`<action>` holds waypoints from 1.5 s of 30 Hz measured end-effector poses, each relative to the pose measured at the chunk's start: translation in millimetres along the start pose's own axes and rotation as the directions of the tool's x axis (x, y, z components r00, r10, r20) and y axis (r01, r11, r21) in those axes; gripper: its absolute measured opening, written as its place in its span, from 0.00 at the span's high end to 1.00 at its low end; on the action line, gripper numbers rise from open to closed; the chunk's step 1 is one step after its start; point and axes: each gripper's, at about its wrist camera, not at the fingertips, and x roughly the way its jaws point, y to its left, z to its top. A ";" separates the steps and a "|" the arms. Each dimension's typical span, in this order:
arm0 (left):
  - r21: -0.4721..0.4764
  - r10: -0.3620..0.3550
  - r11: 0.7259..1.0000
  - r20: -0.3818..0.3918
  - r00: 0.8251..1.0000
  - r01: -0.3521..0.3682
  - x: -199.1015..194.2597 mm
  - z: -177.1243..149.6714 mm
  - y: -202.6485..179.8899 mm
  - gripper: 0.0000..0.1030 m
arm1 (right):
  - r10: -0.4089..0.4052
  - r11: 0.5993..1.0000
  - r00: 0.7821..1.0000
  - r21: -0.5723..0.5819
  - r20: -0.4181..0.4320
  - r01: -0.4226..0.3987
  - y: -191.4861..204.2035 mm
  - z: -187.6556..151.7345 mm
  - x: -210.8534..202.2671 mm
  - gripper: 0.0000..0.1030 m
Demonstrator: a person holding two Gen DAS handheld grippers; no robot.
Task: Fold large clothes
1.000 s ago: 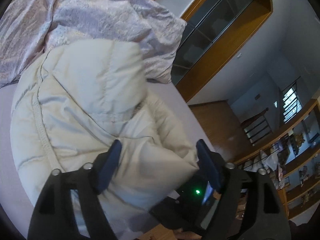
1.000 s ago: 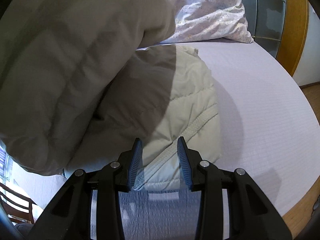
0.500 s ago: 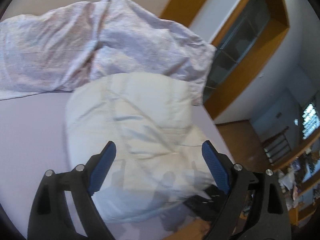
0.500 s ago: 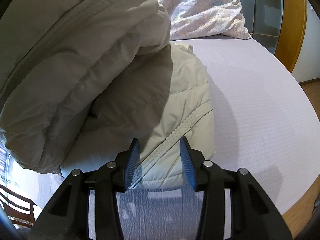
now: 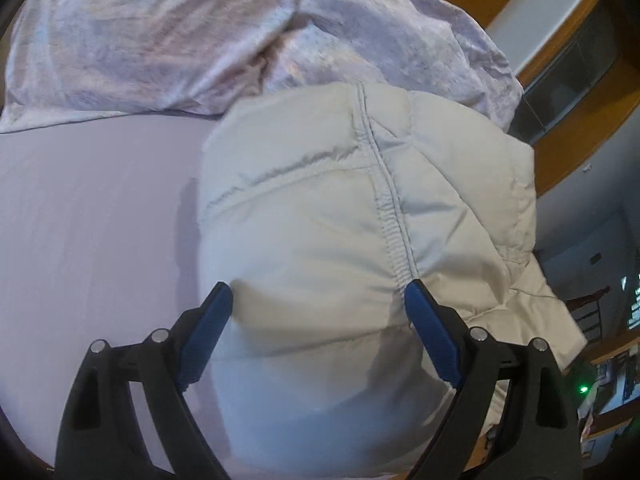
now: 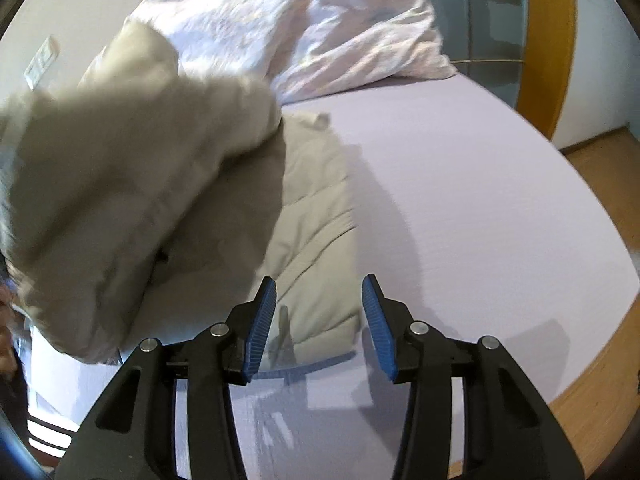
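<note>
Jacket (image 5: 340, 216) (cream, puffy) lengthwise toward pillows (image 5: 240, 32), left claw (image 5: 320, 312) and right claw (image 6: 318, 300) spread, holding nothing.

No legible text, label, brand or number in either view. Cream puffer jacket (image 5: 360, 220): plain quilting and seam, no tag visible. Quilt (image 5: 240, 32) behind the jacket: faint pattern only, no lettering.

Cream quilted puffer jacket (image 5: 340, 216) lies folded over on the lilac bed
</note>
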 end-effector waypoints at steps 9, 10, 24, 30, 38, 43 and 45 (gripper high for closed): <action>0.108 0.019 0.994 -0.038 0.999 -0.015 36.9 -9.7 -48.9 0.13 | 0.040 0.999 0.990 0.016 0.139 -0.043 6.7 41.5 -66.9 0.55; 0.106 0.022 0.994 -0.039 0.999 -0.018 37.9 -8.8 -49.2 0.12 | 0.053 0.998 0.988 0.009 0.145 -0.055 11.1 47.3 -72.6 0.55; 0.060 0.074 0.995 0.059 0.995 -0.078 2.5 24.5 -10.4 0.12 | 0.193 0.972 0.978 -0.148 0.074 -0.181 112.0 105.3 -37.1 0.64; 0.053 0.112 0.992 0.045 0.993 -0.114 14.6 38.8 2.2 0.12 | 0.158 0.973 0.987 -0.175 0.039 -0.149 136.9 121.1 -1.1 0.64; 0.092 0.079 0.992 0.033 0.996 -0.082 31.4 38.5 -10.4 0.12 | 0.051 0.984 0.998 -0.168 -0.039 -0.057 118.2 110.7 43.4 0.71; 0.121 0.054 0.991 0.029 0.998 -0.057 42.5 35.0 -20.7 0.10 | 0.061 0.991 0.997 -0.119 -0.057 -0.068 92.3 104.2 57.1 0.73; 0.142 0.057 0.988 0.036 0.998 -0.062 45.4 34.1 -26.0 0.09 | 0.059 0.992 0.997 -0.106 -0.055 -0.065 85.3 102.2 60.4 0.73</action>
